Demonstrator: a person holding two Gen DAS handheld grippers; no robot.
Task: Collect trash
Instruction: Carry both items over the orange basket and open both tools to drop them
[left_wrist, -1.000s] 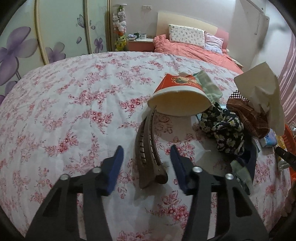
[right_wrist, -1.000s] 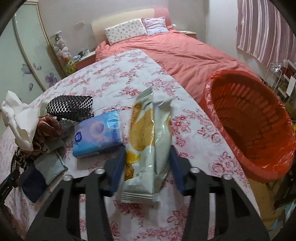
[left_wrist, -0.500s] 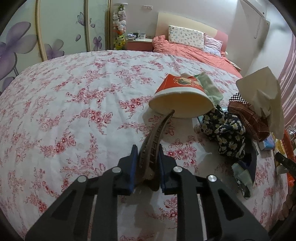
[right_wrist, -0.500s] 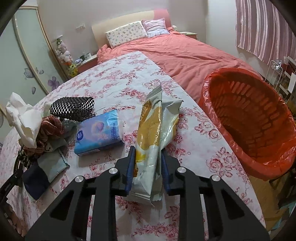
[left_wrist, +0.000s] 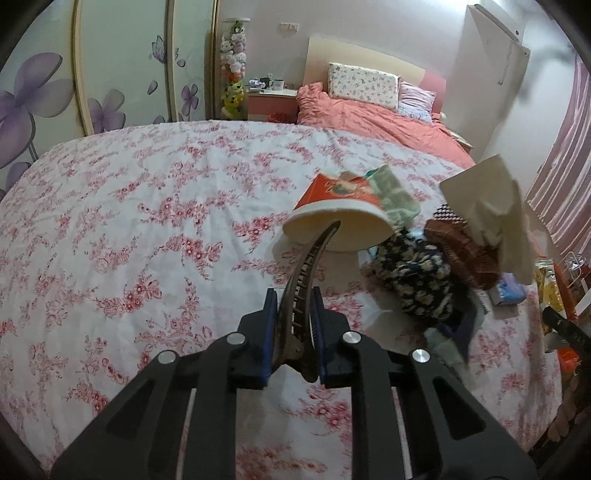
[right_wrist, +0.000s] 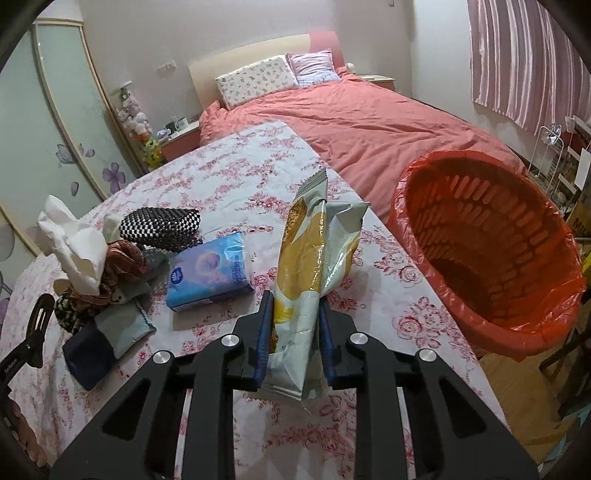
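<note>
Now the left gripper (left_wrist: 293, 325) jaws clench a hair clip (left_wrist: 303, 291), the right gripper (right_wrist: 295, 332) jaws clench a snack wrapper (right_wrist: 310, 266); nothing visible yet in the far-right red bin (right_wrist: 491, 325), and the paper cup (left_wrist: 338, 218) and tissue (right_wrist: 74, 243) remain on the worktop.

**Both grippers now clamped on their items**

The left gripper (left_wrist: 293, 325), open around the brown hair clip (left_wrist: 303, 291) a second ago, now pinches it and tilts it up off the floral cloth (left_wrist: 147, 229). The right gripper (right_wrist: 293, 328), earlier loose around the snack wrapper (right_wrist: 306, 273), now squeezes it, creasing it upright
</note>
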